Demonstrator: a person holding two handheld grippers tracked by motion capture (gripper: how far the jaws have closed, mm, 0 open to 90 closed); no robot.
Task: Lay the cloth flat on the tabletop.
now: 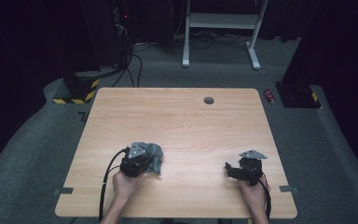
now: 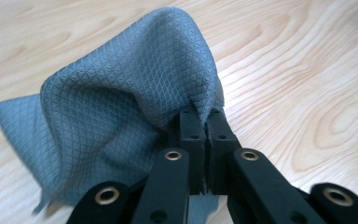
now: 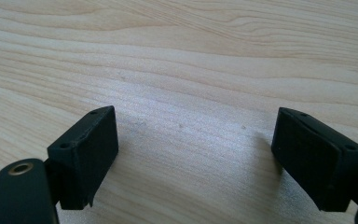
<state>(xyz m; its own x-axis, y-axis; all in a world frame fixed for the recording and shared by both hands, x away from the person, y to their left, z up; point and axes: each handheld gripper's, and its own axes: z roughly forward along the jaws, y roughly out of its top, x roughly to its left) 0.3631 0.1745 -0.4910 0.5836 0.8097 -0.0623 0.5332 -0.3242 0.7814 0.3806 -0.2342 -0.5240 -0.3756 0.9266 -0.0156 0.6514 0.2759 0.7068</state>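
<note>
Cloth [image 2: 121,102]: grey, with a fine diamond weave, bunched into a crumpled heap. It is lying on the near left part of the table [image 1: 182,121], and one fold is standing up from the wood where it is being held. In the high view the cloth [image 1: 153,153] is showing just beyond and partly under the gripper that holds it.

Left gripper [image 2: 206,122]: its jaws are pressing together on a gathered fold of the cloth, the black pads meeting with the fabric pinched between them. The rest of the cloth is draping away to the left of the jaws in the left gripper view and is resting on the wood. In the high view the left gripper [image 1: 142,158] is sitting over the cloth, with a cable trailing back along the forearm.

Right gripper [image 3: 193,144]: its jaws are standing spread wide, with bare wood between the pads. In the high view the right gripper [image 1: 233,169] is sitting low over the near right part of the table, well apart from the cloth.

Table: light wood grain, rectangular, with a small round grey hole [image 1: 209,100] near the far edge.
</note>
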